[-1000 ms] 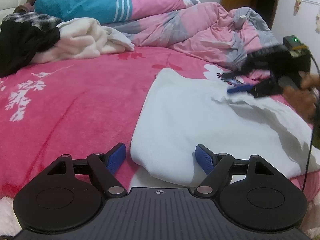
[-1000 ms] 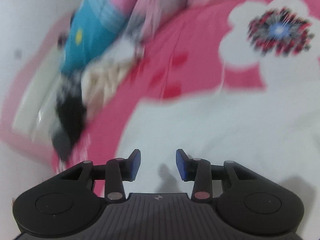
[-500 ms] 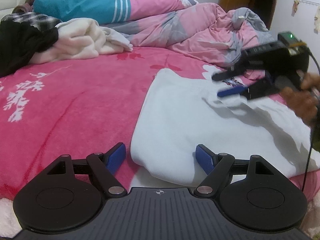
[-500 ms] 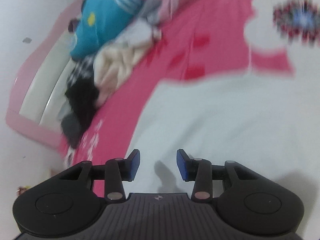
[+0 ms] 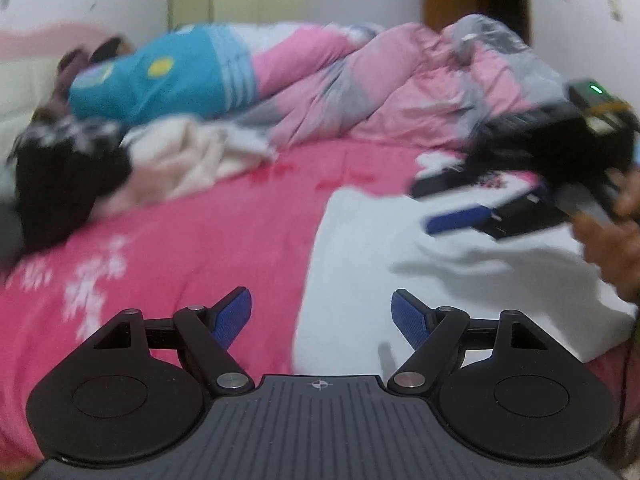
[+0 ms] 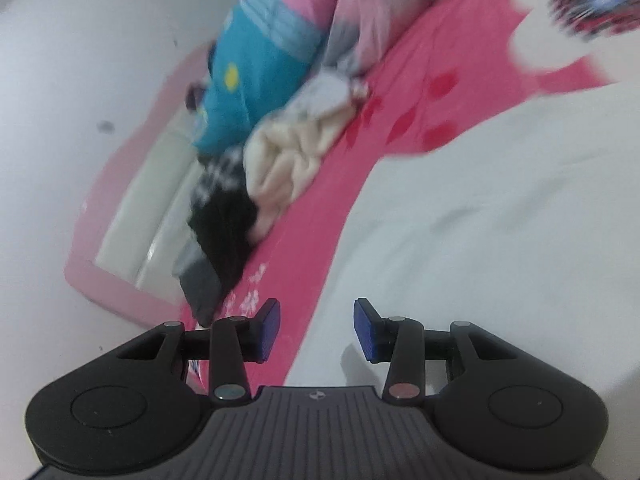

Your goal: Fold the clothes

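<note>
A white garment (image 5: 384, 276) lies folded flat on the pink bedsheet (image 5: 200, 240); it also shows in the right wrist view (image 6: 500, 232). My left gripper (image 5: 321, 314) is open and empty, just above the garment's near left edge. My right gripper (image 6: 316, 330) is open and empty, above the garment's left edge. In the left wrist view the right gripper (image 5: 460, 204) hovers over the garment's far right part, held by a hand (image 5: 612, 240).
A pile of unfolded clothes, cream (image 5: 188, 164) and black (image 5: 68, 176), lies at the far left of the bed. A blue pillow (image 5: 168, 76) and a pink quilt (image 5: 380, 88) lie behind. A pink headboard (image 6: 132, 208) stands by the wall.
The right gripper has lifted off the garment and swung left. The left gripper has risen and tilted up a little. Both stay open.
</note>
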`<state>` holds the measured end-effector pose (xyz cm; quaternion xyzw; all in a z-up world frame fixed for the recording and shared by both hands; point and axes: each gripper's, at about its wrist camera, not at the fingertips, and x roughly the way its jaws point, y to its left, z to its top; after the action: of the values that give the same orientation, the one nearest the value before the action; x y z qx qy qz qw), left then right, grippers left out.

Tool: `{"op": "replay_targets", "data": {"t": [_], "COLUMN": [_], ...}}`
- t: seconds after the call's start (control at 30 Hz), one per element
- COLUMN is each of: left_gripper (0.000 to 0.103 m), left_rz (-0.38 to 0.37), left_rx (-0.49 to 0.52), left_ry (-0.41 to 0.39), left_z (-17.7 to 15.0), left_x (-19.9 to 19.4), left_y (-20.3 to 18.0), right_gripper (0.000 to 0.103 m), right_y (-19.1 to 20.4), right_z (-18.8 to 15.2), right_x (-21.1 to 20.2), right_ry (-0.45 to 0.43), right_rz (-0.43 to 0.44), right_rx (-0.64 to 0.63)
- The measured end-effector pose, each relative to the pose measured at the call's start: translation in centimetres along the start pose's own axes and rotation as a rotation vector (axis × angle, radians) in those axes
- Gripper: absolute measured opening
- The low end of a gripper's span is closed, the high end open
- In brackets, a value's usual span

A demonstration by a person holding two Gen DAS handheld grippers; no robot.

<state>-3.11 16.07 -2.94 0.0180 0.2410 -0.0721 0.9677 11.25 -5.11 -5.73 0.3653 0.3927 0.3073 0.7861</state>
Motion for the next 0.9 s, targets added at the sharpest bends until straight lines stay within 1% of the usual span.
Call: {"op": "replay_targets", "data": {"t": [0.07,0.17,0.23,0.33,0.4,0.43,0.57,0.63,0.7,0.8,0.87,0.9], "left_gripper": [0.078,0.078,0.078,0.078,0.078,0.078,0.078,0.078,0.078,0.079,0.08,0.081], "left_rz": [-0.057,-0.115,-0.136,-0.126,-0.112,-0.107,-0.089,-0.08,-0.071,-0.068,-0.069,-0.07], "left_rx": [-0.02,-0.038,-0.034,-0.008,0.008,0.013,0.035,0.046,0.057,0.058,0.046,0.04], "left_ry": [0.008,0.043,0.073,0.152,0.171,0.175,0.188,0.195,0.201,0.213,0.222,0.226], "left_z": [0.6,1.0,1.0,0.6,0.5,0.5,0.5,0.4,0.4,0.6,0.7,0.8], "left_x": [0.7,2.2,3.2,4.6,4.9,4.9,4.8,4.8,4.8,4.9,5.1,5.1], "left_y": [-0.8,-2.5,-3.7,-5.2,-5.6,-5.7,-6.0,-6.2,-6.4,-6.5,-6.5,-6.4], "right_gripper": [0.044,0.044,0.044,0.044,0.041,0.036,0.037,0.038,0.039,0.041,0.042,0.042], "right_y": [-1.5,-4.3,-6.7,-9.5,-11.6,-12.8,-15.2,-15.0,-13.9,-12.8,-13.1,-13.4], "right_z": [0.3,1.6,2.2,2.9,3.6,4.0,4.0,3.2,2.1,-0.6,-2.1,-2.8], "right_x": [-4.8,-11.5,-15.4,-18.3,-19.4,-20.4,-24.3,-25.6,-26.3,-27.3,-27.3,-27.5], "right_ry": [-0.112,-0.272,-0.339,-0.343,-0.359,-0.397,-0.584,-0.634,-0.642,-0.59,-0.549,-0.545], "right_rz": [-0.043,-0.166,-0.235,-0.325,-0.387,-0.41,-0.447,-0.441,-0.414,-0.299,-0.257,-0.285], "right_rx": [0.003,0.03,0.084,0.122,0.139,0.159,0.248,0.263,0.238,0.194,0.2,0.206]}}
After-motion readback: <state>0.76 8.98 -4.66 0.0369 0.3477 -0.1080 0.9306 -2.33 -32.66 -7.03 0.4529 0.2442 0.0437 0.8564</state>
